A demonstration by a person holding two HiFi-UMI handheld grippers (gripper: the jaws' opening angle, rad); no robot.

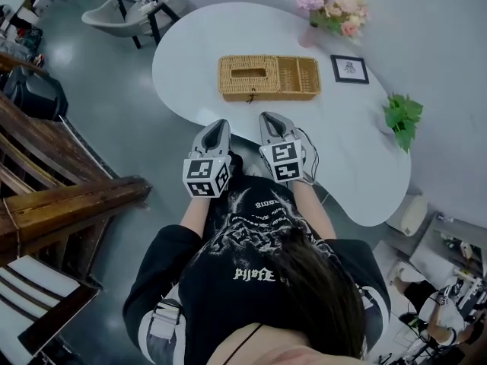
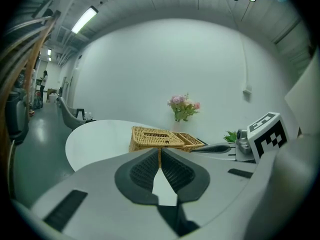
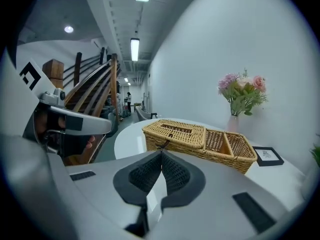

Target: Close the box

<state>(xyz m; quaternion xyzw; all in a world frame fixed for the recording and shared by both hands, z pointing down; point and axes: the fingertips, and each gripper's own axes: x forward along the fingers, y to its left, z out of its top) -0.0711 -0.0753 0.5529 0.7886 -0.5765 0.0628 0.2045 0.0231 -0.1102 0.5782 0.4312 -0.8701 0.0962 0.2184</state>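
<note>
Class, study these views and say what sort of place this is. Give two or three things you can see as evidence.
Likely an office lounge or showroom: a white curved table dressed with a wicker box, flowers and a framed picture, a polished grey floor, a wooden staircase.

Found the box (image 1: pixel 268 77) woven of tan wicker, rough and ribbed. Saw a smooth white top on the desk (image 1: pixel 190 59), faintly glossy. Noted matt grey plastic shells on the left gripper (image 2: pixel 160 153) and the right gripper (image 3: pixel 161 154), with dark, finely ribbed pads (image 2: pixel 142 171) lining the jaws, rubbery in look. Made out brown wood with a dull sheen on the stair rails (image 1: pixel 68 196), a polished grey floor (image 1: pixel 114 112) catching light, and black printed cloth on the person's shirt (image 1: pixel 251 234). Took the picture frame (image 1: pixel 349 68) for black, smooth and slightly shiny.
</note>
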